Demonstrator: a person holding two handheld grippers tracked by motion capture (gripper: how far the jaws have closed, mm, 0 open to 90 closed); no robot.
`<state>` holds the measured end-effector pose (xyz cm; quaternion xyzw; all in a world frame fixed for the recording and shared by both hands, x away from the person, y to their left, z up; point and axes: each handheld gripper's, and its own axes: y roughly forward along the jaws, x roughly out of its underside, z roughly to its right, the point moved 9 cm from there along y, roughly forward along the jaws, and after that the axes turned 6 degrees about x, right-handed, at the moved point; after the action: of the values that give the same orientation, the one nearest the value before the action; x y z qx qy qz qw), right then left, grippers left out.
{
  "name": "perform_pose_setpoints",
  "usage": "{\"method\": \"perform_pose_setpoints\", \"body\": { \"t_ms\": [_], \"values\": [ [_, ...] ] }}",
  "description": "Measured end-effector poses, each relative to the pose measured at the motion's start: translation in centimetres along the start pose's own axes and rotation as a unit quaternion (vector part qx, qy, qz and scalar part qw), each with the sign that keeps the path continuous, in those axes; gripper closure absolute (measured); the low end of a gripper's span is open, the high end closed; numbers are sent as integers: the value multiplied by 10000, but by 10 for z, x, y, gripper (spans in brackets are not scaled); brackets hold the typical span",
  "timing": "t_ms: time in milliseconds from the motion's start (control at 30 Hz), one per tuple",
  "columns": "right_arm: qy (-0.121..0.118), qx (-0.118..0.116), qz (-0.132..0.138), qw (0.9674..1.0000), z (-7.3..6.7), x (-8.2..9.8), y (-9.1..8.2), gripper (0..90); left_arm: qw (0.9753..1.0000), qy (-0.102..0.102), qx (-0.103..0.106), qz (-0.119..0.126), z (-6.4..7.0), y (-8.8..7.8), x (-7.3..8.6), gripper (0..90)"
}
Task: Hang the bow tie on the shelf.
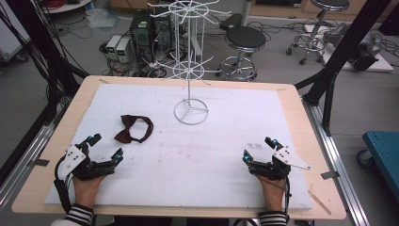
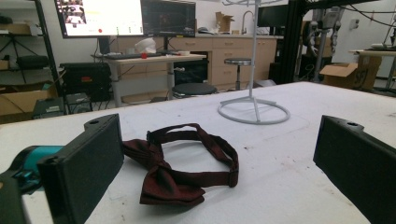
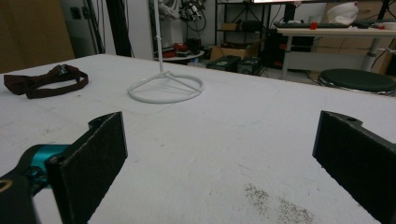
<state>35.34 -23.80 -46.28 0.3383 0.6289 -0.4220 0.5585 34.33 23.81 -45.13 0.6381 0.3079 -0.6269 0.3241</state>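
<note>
Two tools, both spread and holding nothing: your left tool [image 1: 104, 147] just short of the bow tie [image 1: 134, 128], your right tool [image 1: 258, 148] well apart from it.

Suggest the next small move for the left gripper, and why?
Probably ease the left gripper forward to the bow tie: its fingers stand open and empty, and the tie lies flat just ahead, while the white hook stand sits farther back.
</note>
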Motion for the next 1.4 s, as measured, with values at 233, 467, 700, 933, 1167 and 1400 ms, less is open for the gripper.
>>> {"method": "perform_pose_setpoints", "body": {
  "t_ms": [233, 467, 700, 933, 1167, 1400],
  "values": [
    [11, 24, 29, 10000, 1, -1, 0, 23, 10000, -61, -5, -35, -1, 1, 0, 21],
    [-1, 25, -1, 10000, 0, 0, 0, 24, 9999, 16, -37, -154, -3, 3, 0, 21],
    [14, 30, 30, 10000, 1, -1, 0, 24, 9994, -15, -135, -303, -14, 3, -20, 21],
    [-7, 13, 34, 10000, 1, -1, 1, 23, 9952, 42, -57, -973, -19, 11, -32, 21],
    [16, 31, 32, 10000, 1, -1, 0, 24, 9843, 130, 208, -1746, -22, 27, -35, 21],
    [12, 34, 30, 10000, 2, -1, 0, 24, 9747, 188, 360, -2198, -27, 44, -47, 21]
  ]
}}
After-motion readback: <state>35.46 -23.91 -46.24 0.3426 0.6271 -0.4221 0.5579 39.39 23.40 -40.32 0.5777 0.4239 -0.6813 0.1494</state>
